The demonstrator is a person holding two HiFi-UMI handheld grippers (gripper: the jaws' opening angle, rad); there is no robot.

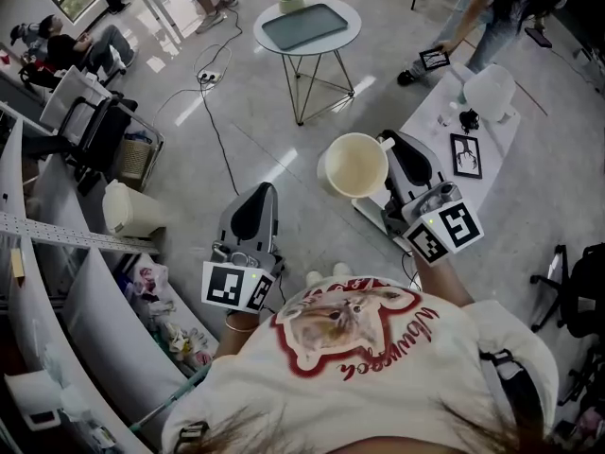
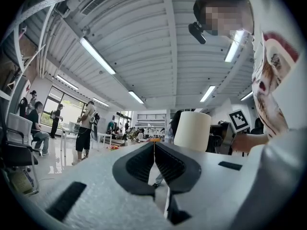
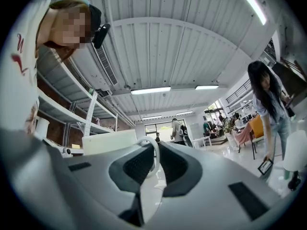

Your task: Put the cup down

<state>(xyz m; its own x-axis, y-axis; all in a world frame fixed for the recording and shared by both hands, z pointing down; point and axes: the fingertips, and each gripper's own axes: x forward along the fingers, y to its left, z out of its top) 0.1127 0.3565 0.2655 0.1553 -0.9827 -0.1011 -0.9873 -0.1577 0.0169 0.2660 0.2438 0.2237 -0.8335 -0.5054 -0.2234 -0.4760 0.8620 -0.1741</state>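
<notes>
A cream cup (image 1: 356, 165) hangs in the air above the floor, mouth up and empty inside. My right gripper (image 1: 388, 146) is shut on its handle. In the right gripper view the white handle (image 3: 154, 158) sits pinched between the dark pads, and the cup body (image 3: 108, 142) lies to the left of the jaws. My left gripper (image 1: 264, 190) is held lower and to the left, apart from the cup, shut with nothing in it. In the left gripper view its jaws (image 2: 154, 143) meet, and the cup (image 2: 192, 131) shows beyond them to the right.
A round white table (image 1: 345, 38) with a grey tray and flowers stands ahead. A long white table (image 1: 427, 121) with small items lies to the right, where a person bends over. A white bin (image 1: 129, 208), a chair, shelving and floor cables are on the left.
</notes>
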